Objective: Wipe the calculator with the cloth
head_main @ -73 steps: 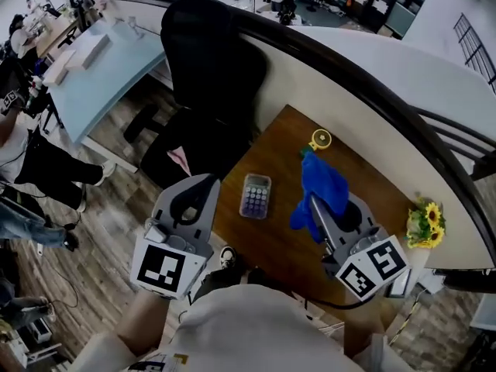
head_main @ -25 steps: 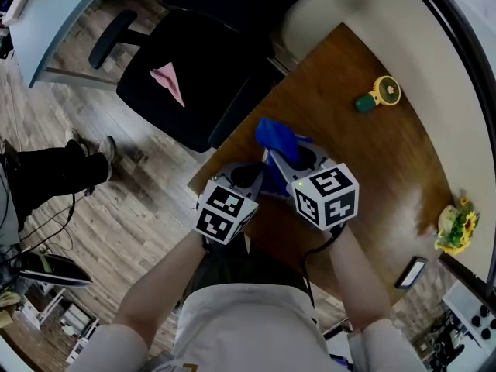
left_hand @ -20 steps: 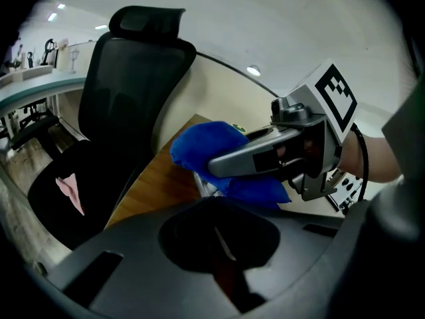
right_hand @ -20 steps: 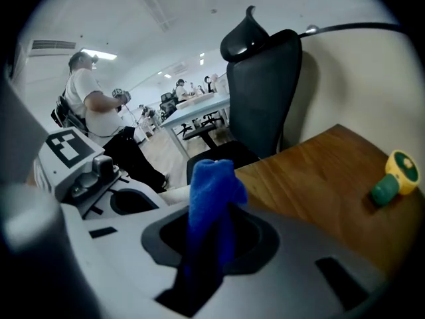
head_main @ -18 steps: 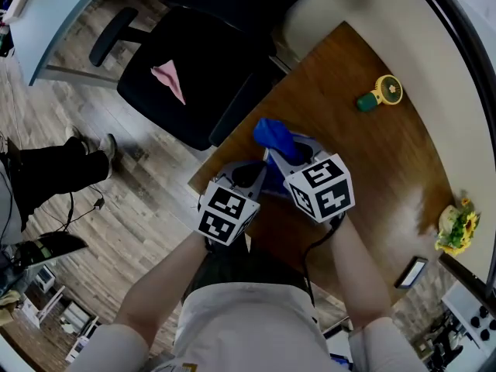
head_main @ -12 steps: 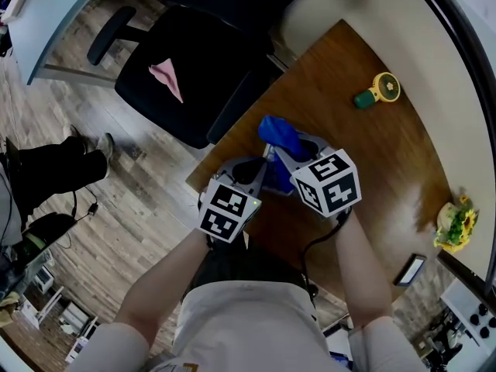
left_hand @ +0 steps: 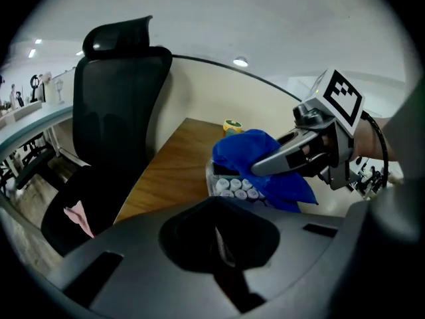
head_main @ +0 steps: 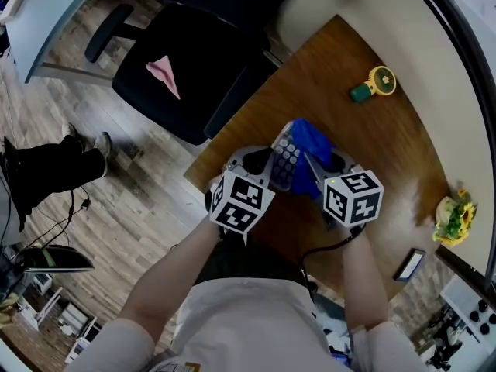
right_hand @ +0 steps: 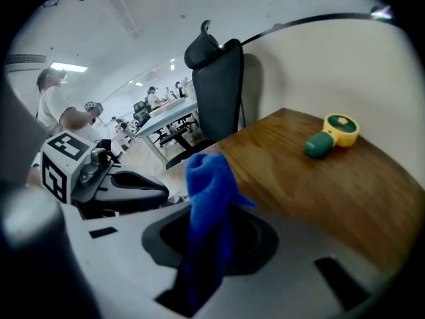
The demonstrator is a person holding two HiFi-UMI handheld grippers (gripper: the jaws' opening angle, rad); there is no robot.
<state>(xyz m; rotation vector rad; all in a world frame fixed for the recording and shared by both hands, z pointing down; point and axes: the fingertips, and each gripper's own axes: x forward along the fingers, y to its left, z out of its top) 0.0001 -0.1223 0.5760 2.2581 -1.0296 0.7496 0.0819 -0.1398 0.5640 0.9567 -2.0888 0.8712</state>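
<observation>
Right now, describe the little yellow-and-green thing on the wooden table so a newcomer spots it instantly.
Start at the brown wooden table beside the curved cream wall. Toward its far end lies a small gadget: round yellow head, green handle. It sits alone on bare wood; the grey calculator and blue cloth are together at the near edge.

Wood-plank floor (head_main: 116,208); black office chair (head_main: 194,76) beside curved wooden desk (head_main: 372,153); cream partition (head_main: 426,68) behind.

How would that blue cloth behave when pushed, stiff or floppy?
Probably floppy: the blue fabric cloth hangs in folds around the right claw. Likely light and grippy, since one pinch holds it. It should mould over the grey calculator keys.
</observation>
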